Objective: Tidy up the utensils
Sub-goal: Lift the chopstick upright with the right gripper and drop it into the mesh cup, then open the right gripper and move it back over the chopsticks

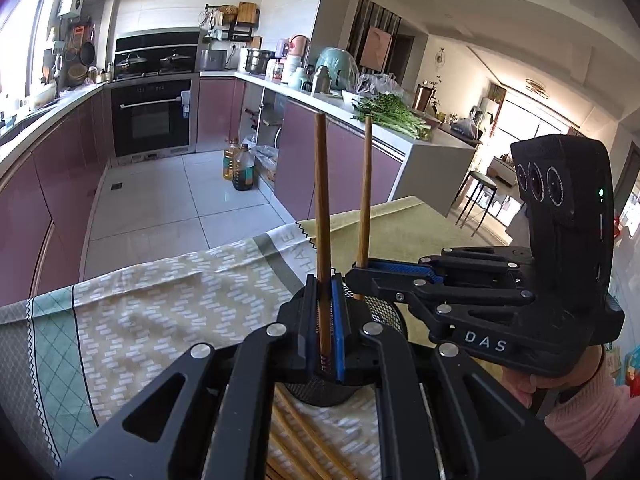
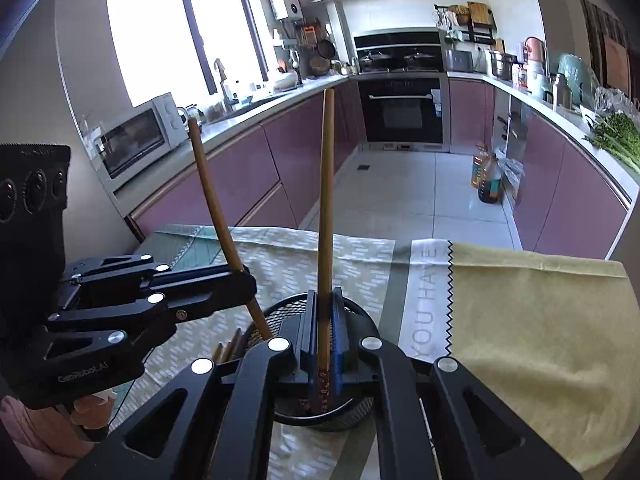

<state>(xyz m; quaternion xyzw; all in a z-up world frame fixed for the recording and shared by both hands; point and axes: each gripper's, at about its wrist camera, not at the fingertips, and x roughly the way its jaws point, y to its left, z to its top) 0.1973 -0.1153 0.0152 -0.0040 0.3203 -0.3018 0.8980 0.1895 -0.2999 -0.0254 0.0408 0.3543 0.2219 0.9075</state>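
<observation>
Both sets of jaws were clamped tight, each on a single wooden chopstick held near its lower end. I had the left gripper (image 1: 325,322) pinching the left chopstick (image 1: 321,208), which stood close to upright. The right gripper (image 2: 323,330) held the right chopstick (image 2: 326,208) likewise. In the right wrist view the left chopstick leaned away toward the window side.

Both grippers hung directly over the black mesh holder (image 2: 360,410), which stood on the patterned cloth (image 1: 168,312) covering the bench. The decorated lower tip of the right chopstick appeared to sit already inside the holder's rim; I could not tell whether either tip touched the bottom.

I judged the step in hand to be depositing the pair into the holder. The next move called for lowering each stick a little further, then releasing without tipping the light mesh holder.

More chopsticks (image 1: 304,440) lay loose on the cloth beside the holder, not yet collected. The sticks were slender, brown, with patterned banding at the lower end.
</observation>
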